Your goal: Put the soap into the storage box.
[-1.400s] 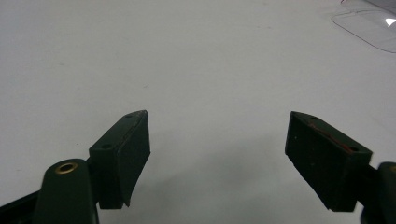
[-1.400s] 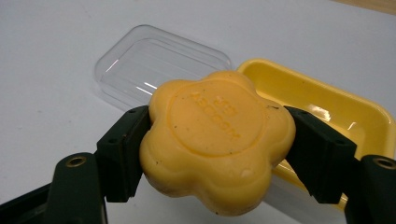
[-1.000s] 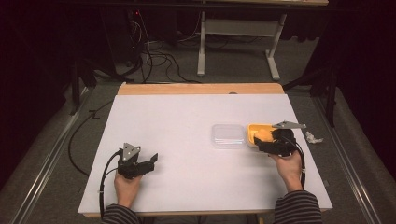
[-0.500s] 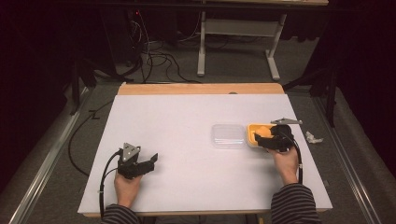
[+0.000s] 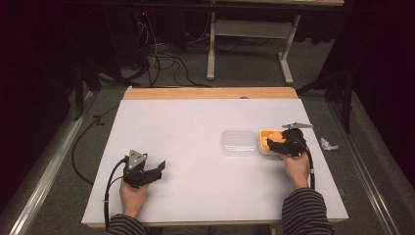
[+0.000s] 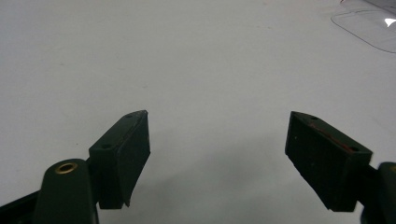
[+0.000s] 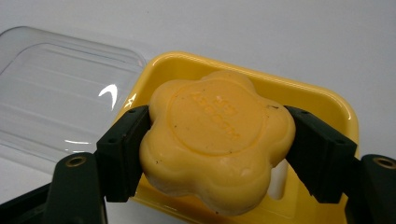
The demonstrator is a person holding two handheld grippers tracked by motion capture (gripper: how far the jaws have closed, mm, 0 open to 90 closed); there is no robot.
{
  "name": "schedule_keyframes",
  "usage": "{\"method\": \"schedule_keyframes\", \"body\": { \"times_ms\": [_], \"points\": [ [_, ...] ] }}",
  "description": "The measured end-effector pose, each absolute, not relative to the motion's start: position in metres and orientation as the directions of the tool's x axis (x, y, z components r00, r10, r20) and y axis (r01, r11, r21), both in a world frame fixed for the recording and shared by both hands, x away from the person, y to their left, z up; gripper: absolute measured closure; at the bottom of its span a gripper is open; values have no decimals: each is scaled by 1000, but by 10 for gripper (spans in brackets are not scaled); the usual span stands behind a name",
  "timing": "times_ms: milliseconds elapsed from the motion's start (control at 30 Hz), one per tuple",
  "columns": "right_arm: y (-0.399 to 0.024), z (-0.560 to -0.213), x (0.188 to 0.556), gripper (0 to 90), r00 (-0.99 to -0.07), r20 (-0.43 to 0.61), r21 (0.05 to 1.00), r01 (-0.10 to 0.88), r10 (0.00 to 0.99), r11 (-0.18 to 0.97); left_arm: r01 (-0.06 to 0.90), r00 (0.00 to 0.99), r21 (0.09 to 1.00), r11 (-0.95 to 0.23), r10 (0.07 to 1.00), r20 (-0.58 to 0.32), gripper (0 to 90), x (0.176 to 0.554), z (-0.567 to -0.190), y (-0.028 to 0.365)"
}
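Right gripper view shows us our right gripper [image 7: 215, 154] clamping a flower-shaped soap [image 7: 217, 144] over its yellow dish [image 7: 327, 105], while our left gripper [image 6: 217, 158] gapes wide.

flower-shaped orange soap [image 7: 217, 142] with embossed, unreadable lettering sits over the open yellow dish [image 7: 322, 105], seemingly lifted; clear lid [image 7: 60, 100] lies flat just beside.

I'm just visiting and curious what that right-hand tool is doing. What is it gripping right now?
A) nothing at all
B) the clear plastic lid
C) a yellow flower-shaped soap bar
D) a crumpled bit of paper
C: in the right gripper view, the right gripper has its black fingers pressed on both sides of the flower-shaped soap bar, above the yellow soap dish; the clear lid lies beside it, untouched.
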State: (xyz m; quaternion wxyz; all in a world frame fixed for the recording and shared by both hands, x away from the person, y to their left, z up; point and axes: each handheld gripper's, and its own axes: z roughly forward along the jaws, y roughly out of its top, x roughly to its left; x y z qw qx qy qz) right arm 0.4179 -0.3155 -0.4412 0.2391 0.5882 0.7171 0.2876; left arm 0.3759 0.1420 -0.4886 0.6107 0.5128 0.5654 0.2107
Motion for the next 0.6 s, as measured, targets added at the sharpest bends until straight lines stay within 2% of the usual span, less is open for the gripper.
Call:
{"method": "schedule_keyframes", "body": {
  "times_ms": [600],
  "points": [
    [-317,-452,427,270,-148,-22,673,729,989,124,321,273,865,386,836,-475,226,376,-489,142]
  ]
}}
